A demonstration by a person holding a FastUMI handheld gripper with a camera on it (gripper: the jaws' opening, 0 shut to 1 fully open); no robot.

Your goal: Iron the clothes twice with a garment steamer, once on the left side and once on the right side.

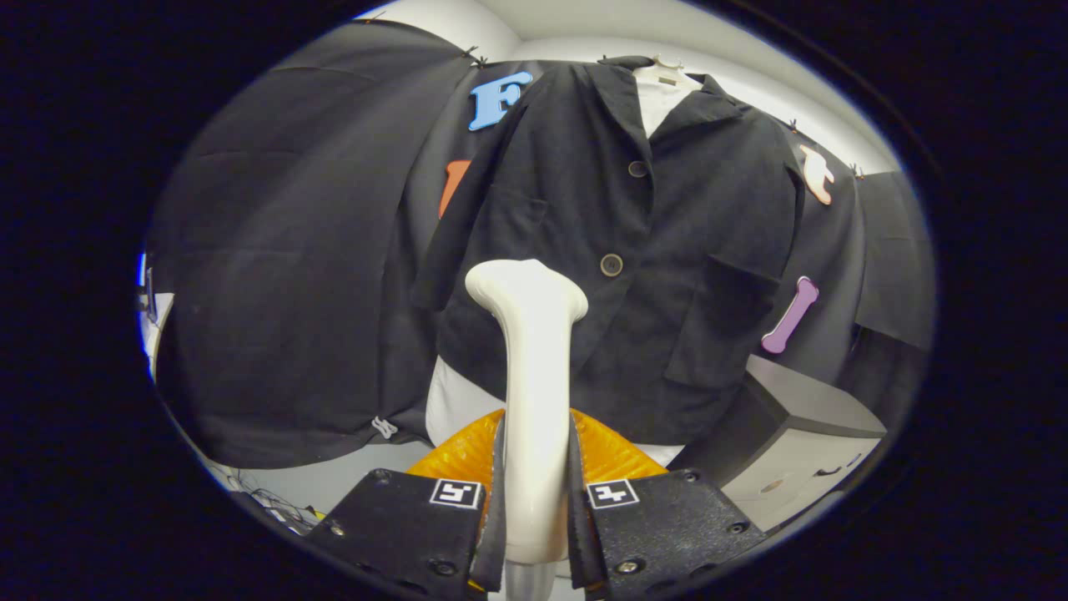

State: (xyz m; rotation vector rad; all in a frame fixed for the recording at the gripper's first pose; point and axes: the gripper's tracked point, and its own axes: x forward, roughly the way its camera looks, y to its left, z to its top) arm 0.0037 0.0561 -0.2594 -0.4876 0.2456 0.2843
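The gripper (534,501) is clenched on the garment steamer (532,392) — both fingers press against the sides of its pale handle, which rises straight up between them and flares into a rounded head just in front of the dark jacket (617,250). The steamer looks rigid and smooth, probably hard plastic, so it should neither bend nor crush; the glossy skin could slip or twist in the pinch, and with the head standing high above the grip it is likely top-heavy, so the low, square hold on the narrow shaft seems the sensible place to take it. The jacket is the opposite sort of thing — soft, light cloth hanging from a white hanger (663,75) at the top of the booth's wall, free to swing or bunch if pushed hard. The steamer head sits over the lower part of the jacket's panel on the gripper's left, beside the lower button (612,265). The gripper points forward and a little upward at the garment, held level, with an orange ribbed object (455,455) just beyond the fingers and a grey box (793,442) off to the right.
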